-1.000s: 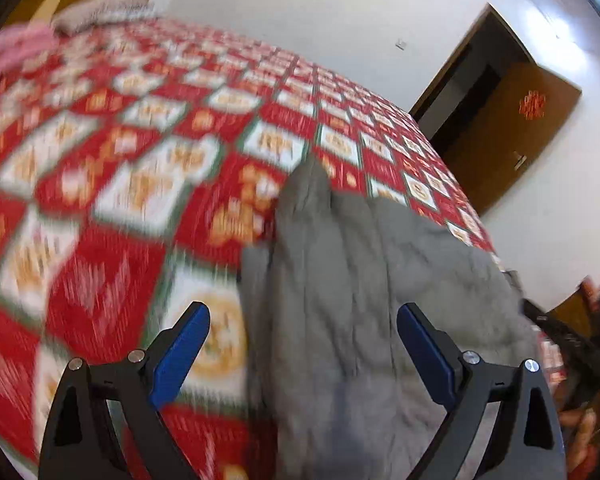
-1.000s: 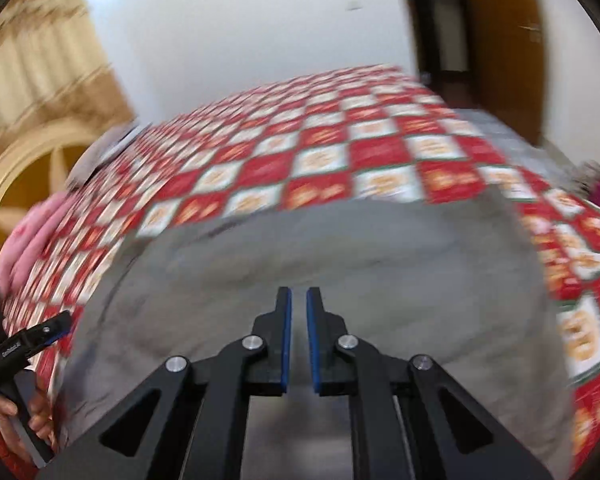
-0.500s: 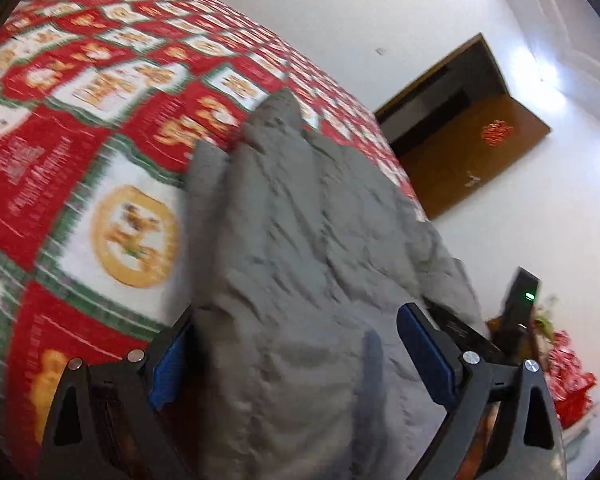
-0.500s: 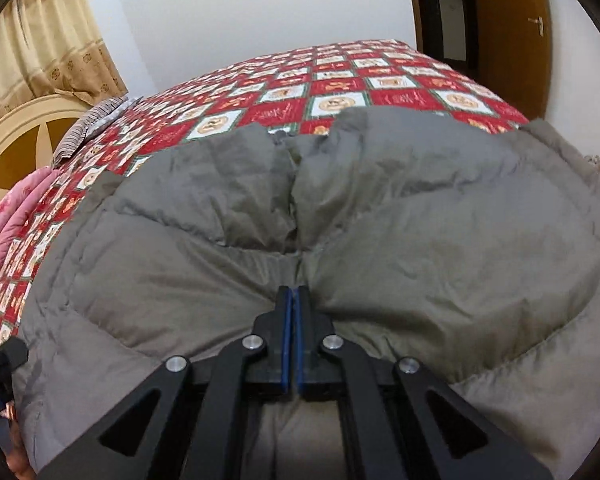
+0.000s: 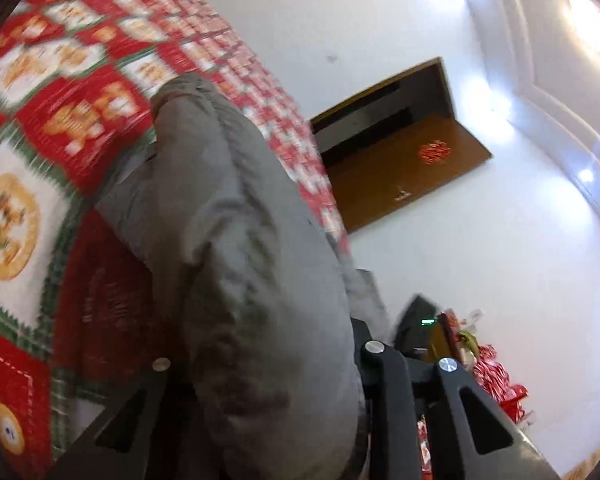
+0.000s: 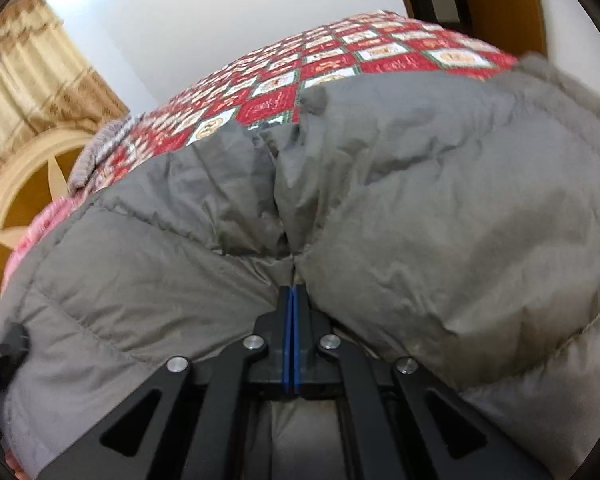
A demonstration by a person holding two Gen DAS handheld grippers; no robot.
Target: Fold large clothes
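Observation:
A puffy grey quilted jacket (image 5: pixel 228 220) lies on a bed with a red and white patchwork quilt (image 5: pixel 60 80). In the left wrist view its near edge bulges up between the black fingers of my left gripper (image 5: pixel 260 360). The jaws are closing on that thick fold, which hides the pads. In the right wrist view the jacket (image 6: pixel 420 200) fills the foreground. My right gripper (image 6: pixel 293 292) is shut, blue pads together, with the fabric puckered and drawn into their tips. The left gripper's black body (image 6: pixel 4 348) shows at the jacket's left edge.
The quilt (image 6: pixel 340 64) stretches away behind the jacket. A brown door (image 5: pixel 412 176) stands open at the far side. A cream round headboard (image 6: pixel 28 184), beige curtain (image 6: pixel 32 80) and pink cloth (image 6: pixel 36 232) are at the left. Red bags (image 5: pixel 496 376) lie beside the bed.
My left gripper moved over the jacket's edge and its wide jaws closed in on the fold. My right gripper sank onto the jacket and its pads came together, bunching the fabric.

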